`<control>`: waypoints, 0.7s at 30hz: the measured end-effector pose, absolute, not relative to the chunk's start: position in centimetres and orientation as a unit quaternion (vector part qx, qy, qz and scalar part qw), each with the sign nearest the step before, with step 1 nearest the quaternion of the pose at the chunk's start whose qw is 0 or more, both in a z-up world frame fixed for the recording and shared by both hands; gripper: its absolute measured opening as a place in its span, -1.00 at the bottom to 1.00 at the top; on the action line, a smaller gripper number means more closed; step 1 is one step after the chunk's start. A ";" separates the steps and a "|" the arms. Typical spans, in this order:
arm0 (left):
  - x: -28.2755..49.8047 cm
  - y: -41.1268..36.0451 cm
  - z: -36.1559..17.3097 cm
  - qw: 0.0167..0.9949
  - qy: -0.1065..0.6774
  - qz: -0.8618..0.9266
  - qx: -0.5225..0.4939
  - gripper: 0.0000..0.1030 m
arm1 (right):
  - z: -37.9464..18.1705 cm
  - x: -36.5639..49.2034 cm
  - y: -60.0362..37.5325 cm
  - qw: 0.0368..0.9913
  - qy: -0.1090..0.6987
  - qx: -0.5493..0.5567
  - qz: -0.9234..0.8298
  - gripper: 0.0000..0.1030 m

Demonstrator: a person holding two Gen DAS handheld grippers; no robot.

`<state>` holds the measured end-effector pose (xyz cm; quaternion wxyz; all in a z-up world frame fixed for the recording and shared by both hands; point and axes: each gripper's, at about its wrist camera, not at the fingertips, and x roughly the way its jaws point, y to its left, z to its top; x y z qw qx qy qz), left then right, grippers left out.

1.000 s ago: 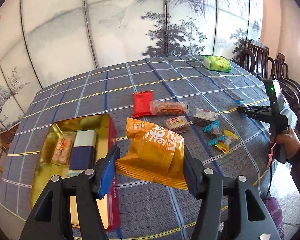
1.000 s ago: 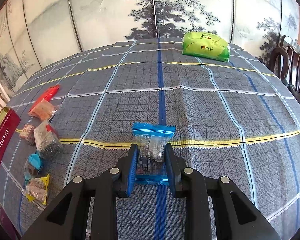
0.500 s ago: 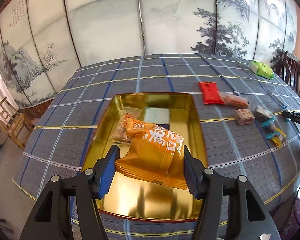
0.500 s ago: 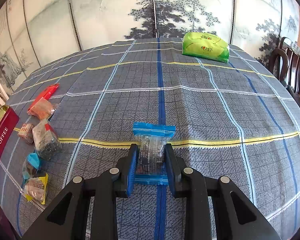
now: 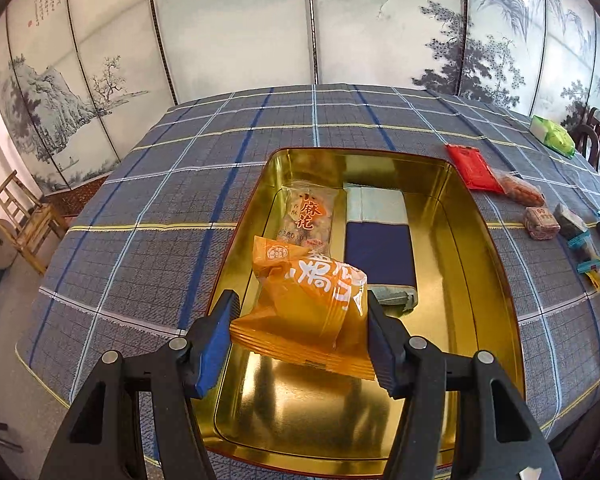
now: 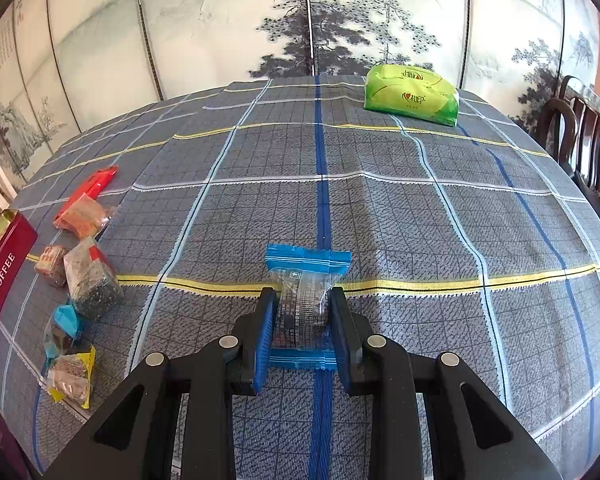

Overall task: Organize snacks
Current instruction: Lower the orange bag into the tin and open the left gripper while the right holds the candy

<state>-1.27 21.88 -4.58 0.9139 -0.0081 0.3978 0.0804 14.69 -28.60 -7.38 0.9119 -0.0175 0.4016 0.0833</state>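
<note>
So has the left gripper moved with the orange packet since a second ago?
Yes. The left gripper, holding the orange packet, moved from beside the gold tin to over it.

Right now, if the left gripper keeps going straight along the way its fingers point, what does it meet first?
Probably the gold tin. The left gripper, shut on the orange packet, points down into it, so that packet would likely touch the snack packet with red characters or the bare floor first; depth is unclear.

I see the tin [image 5: 480, 216] on the tablecloth [image 5: 160, 216], two packets [image 5: 310, 216] side by side inside at its far end. My left gripper [image 5: 300, 338] holds a snack bag [image 5: 308, 304] above the tin; loose snacks [image 5: 540, 222] lie to its right.
</note>
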 end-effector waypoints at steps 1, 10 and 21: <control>-1.2 21.9 -4.7 0.913 0.399 0.080 -0.007 0.10 | -7.4 14.6 -28.6 0.912 0.402 -0.019 0.083 -0.47; -0.8 22.0 -5.1 0.913 0.399 0.087 0.009 0.11 | -7.3 14.6 -28.7 0.912 0.402 -0.020 0.082 -0.47; -0.5 22.1 -5.2 0.913 0.396 0.095 0.022 0.14 | -7.3 14.7 -28.6 0.912 0.402 -0.021 0.082 -0.47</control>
